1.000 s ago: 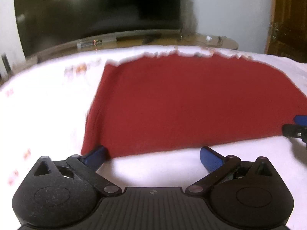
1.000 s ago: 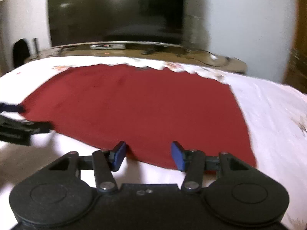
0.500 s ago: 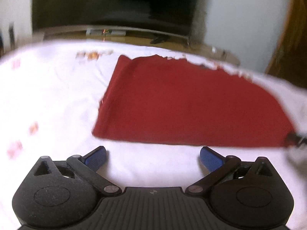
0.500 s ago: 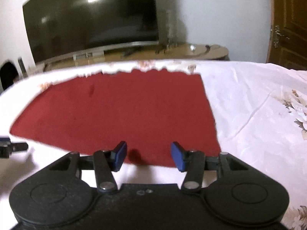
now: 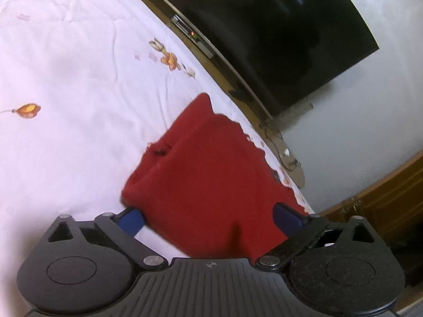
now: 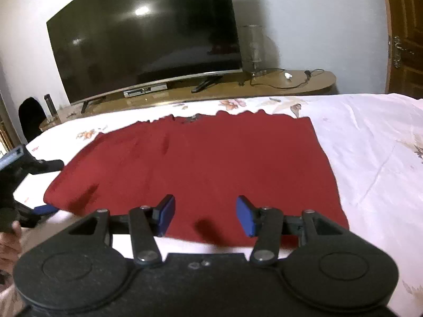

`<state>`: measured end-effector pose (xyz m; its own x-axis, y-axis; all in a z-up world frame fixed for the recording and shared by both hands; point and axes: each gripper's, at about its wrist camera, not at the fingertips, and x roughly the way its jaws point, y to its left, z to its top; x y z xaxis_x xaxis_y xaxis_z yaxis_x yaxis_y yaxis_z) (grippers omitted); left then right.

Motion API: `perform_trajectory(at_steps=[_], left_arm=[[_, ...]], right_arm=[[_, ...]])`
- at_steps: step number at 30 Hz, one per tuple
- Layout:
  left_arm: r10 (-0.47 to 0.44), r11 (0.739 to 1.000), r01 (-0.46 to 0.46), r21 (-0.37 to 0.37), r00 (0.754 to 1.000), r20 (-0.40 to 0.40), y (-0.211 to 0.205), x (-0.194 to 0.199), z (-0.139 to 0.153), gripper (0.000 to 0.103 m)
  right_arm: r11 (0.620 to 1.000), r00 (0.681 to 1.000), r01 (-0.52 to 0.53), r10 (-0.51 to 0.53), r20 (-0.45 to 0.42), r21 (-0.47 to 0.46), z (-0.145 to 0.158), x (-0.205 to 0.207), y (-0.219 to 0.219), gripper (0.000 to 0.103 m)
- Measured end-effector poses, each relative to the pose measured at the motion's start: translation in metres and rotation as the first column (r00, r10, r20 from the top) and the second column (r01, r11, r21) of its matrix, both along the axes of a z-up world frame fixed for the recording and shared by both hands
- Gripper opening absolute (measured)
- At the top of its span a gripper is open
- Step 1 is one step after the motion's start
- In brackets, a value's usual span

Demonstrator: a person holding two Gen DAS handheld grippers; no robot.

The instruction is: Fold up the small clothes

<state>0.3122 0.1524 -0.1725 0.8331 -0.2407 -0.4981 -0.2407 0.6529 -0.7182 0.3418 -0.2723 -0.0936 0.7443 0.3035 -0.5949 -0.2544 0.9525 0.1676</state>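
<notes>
A dark red cloth (image 6: 201,166) lies flat on a white flowered bedsheet (image 6: 370,142). In the left wrist view the red cloth (image 5: 211,174) runs away from the camera, its near left corner between the blue pads. My left gripper (image 5: 208,216) is open around that corner, tilted sideways. It also shows at the left edge of the right wrist view (image 6: 29,185), at the cloth's left corner. My right gripper (image 6: 205,214) is open over the cloth's near edge, right of the middle, holding nothing.
A large dark TV (image 6: 148,42) stands on a low wooden stand (image 6: 238,87) beyond the bed's far edge. A wooden door (image 6: 404,34) is at the right. The sheet (image 5: 66,79) stretches wide to the left of the cloth.
My left gripper has rolled sideways and moved in onto the cloth's left corner. My right gripper has moved slightly forward over the near edge. Both stay open.
</notes>
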Motion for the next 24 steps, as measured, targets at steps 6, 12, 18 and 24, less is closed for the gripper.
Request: perform_trajectory(at_steps=[6, 12, 18, 24], left_arm=[[0.106, 0.994, -0.106, 0.006, 0.994, -0.028, 0.01, 0.008, -0.012, 0.027], [0.095, 0.995, -0.094, 0.037, 0.995, -0.023, 0.009, 0.006, -0.014, 0.009], [0.084, 0.992, -0.083, 0.095, 0.996, -0.009, 0.004, 0.01, -0.011, 0.009], [0.075, 0.99, -0.074, 0.117, 0.997, -0.002, 0.003, 0.009, -0.004, 0.009]], right_arm=[[0.999, 0.999, -0.04, 0.04, 0.001, 0.031, 0.009, 0.026, 0.018, 0.034], [0.992, 0.993, -0.121, 0.121, -0.01, -0.023, 0.003, 0.071, 0.061, 0.01], [0.975, 0.982, -0.182, 0.172, -0.084, -0.131, -0.033, 0.094, 0.083, 0.007], [0.976, 0.983, -0.179, 0.172, -0.066, -0.126, -0.036, 0.088, 0.08, 0.007]])
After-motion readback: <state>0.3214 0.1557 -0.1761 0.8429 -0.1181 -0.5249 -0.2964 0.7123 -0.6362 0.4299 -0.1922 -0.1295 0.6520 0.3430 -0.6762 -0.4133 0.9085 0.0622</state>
